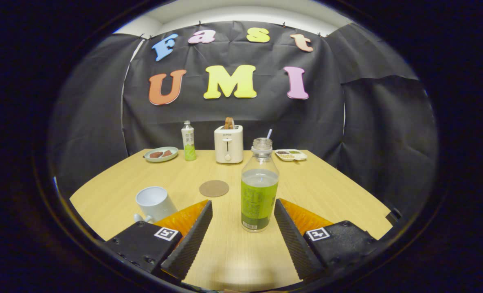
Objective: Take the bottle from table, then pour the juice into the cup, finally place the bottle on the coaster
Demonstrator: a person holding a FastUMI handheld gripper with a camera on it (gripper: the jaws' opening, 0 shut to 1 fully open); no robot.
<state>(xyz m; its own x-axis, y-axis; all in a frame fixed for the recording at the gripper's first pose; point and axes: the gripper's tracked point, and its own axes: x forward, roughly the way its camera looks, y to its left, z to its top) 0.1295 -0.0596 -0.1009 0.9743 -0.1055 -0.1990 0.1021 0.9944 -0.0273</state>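
The light wooden table carries everything. Near its front edge, the uncapped clear plastic bottle with green label stands between the wide-open, empty gripper. White mug and round cork coaster wait; nothing done yet.

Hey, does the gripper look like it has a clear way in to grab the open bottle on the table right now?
Probably yes. The gripper is open, and the bottle stands upright between its fingers, nearer one of them, touching neither. The cup and coaster sit off to the side.
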